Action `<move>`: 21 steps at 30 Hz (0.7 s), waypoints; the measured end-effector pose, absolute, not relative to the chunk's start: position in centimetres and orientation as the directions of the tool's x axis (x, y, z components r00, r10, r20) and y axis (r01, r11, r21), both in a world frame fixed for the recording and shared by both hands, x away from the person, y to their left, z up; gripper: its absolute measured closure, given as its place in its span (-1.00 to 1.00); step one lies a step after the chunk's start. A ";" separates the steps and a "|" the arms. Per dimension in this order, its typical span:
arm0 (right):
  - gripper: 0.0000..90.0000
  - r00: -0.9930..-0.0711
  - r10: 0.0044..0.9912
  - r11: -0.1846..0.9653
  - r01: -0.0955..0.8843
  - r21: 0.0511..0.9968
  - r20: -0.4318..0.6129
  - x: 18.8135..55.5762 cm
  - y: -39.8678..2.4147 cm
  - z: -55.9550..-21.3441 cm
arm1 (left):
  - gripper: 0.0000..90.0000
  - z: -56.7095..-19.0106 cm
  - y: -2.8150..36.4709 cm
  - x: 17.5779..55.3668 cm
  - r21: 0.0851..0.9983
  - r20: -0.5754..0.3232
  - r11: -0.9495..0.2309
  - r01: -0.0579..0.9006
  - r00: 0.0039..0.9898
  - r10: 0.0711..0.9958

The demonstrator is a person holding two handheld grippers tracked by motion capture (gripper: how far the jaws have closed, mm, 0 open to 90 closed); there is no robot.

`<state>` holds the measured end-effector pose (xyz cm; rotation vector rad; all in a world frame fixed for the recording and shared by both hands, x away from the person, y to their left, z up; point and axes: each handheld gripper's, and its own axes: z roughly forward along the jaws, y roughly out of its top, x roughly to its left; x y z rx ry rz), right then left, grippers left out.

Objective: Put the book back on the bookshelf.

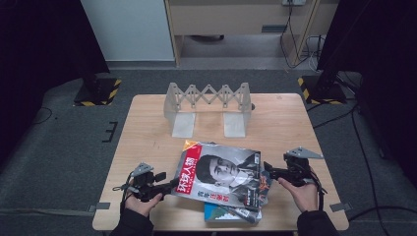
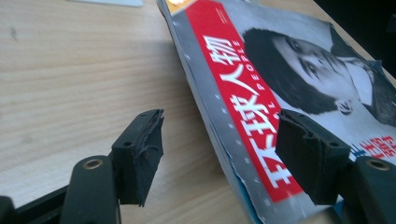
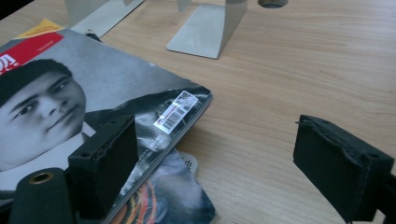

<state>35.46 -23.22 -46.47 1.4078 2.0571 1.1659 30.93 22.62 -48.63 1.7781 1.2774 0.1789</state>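
Magazine (image 1: 221, 173) lies on the table (image 1: 147, 128), on top of other books. Left gripper (image 2: 219, 154) has its jaws apart around the magazine's edge, not squeezing it. Right gripper (image 3: 219, 163) is wide apart too, holding nothing.

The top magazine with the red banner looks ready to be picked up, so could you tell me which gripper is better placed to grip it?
Probably the left gripper: its open jaws already straddle the top magazine's spine edge. The right gripper stands open mostly over bare table.
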 end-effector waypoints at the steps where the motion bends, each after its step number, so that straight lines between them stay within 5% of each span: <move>1: -0.69 -0.421 0.897 0.151 0.575 0.804 0.133 35.5 -23.2 -46.5 | -0.31 -48.6 22.6 30.9 0.731 -0.367 -0.050 0.680 0.453 0.812; 21: -0.61 -0.498 0.850 0.197 0.602 0.773 0.171 35.2 -20.5 -47.5 | -0.24 -49.7 21.2 30.6 0.658 -0.452 -0.067 0.750 0.465 0.761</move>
